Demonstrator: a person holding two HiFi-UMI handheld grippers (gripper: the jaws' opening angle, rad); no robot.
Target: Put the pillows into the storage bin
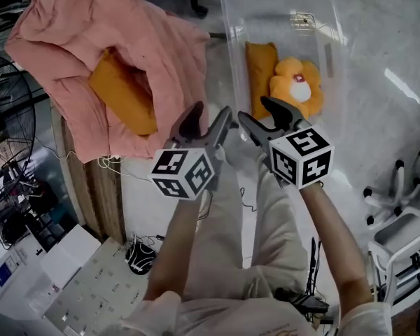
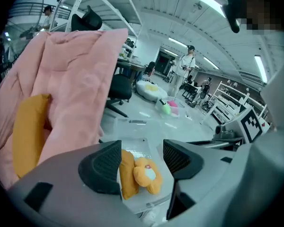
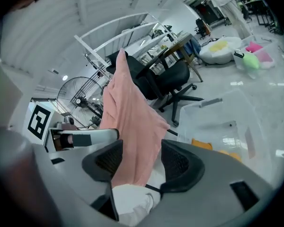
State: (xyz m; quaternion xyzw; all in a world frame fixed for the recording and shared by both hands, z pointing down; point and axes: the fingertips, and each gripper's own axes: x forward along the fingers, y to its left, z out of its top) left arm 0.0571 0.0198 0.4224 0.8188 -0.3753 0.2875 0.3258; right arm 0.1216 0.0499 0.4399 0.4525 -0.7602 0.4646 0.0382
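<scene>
We count three pillows: oblong pillow (image 1: 260,65) and flower pillow (image 1: 297,82) in the one storage bin (image 1: 231,26) ahead of left gripper (image 1: 211,117) and right gripper (image 1: 255,112), third pillow (image 1: 122,93) in one blanket (image 1: 77,40) leftward. Both grippers stand half open, empty.

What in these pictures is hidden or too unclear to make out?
Head view: the pink blanket covers most of the orange pillow wrapped in it.
Left gripper view: the left gripper hides the left edge of the flat orange pillow in the storage bin.
Right gripper view: the right gripper blocks most of the bin's contents.
All views: the mark on the flower pillow is too small to read.
</scene>
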